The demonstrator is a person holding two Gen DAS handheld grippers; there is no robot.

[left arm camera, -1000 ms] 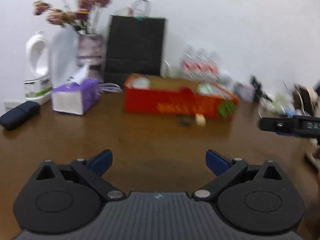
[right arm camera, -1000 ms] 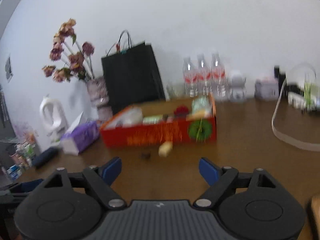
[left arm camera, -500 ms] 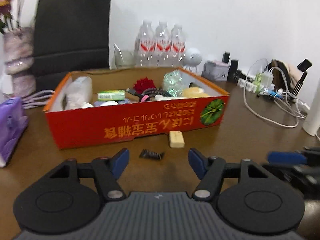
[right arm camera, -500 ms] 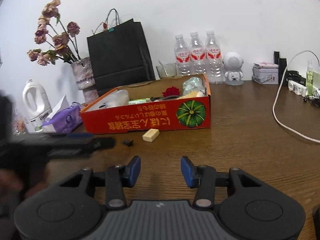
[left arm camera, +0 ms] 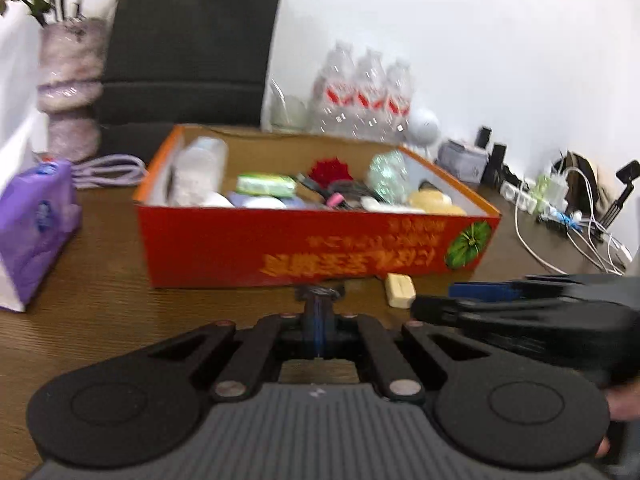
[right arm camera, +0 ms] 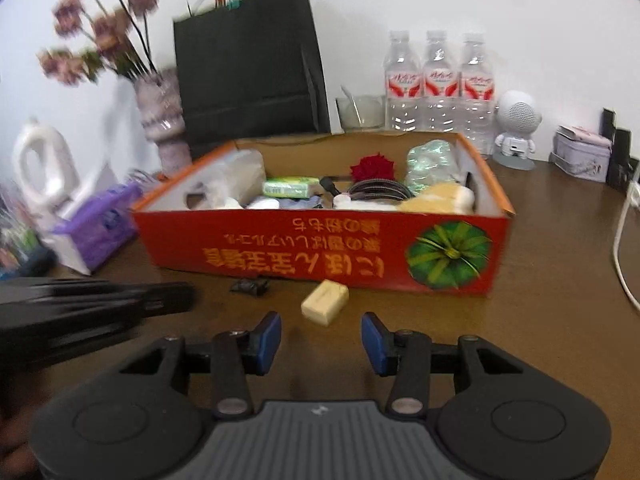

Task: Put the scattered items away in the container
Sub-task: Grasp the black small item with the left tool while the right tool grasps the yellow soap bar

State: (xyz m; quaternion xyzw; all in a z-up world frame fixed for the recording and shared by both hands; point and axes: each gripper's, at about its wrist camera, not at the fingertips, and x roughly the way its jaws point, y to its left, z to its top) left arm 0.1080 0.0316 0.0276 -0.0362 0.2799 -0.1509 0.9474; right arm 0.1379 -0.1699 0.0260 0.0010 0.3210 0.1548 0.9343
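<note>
Left gripper [left arm camera: 319, 312]: fingers closed, tips at black clip [left arm camera: 320, 292], grip unconfirmed.
Right gripper [right arm camera: 321, 338]: fingers apart, empty.
Cream eraser [right arm camera: 325, 302]: centre frame, before red carton [right arm camera: 320, 256].
Advice: straddle eraser squarely, then close.

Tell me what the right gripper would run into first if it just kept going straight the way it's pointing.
Most likely the cream block on the table, just ahead of the right gripper and slightly left of its centre line. Behind it stands the red box. Depth is hard to judge here.
</note>
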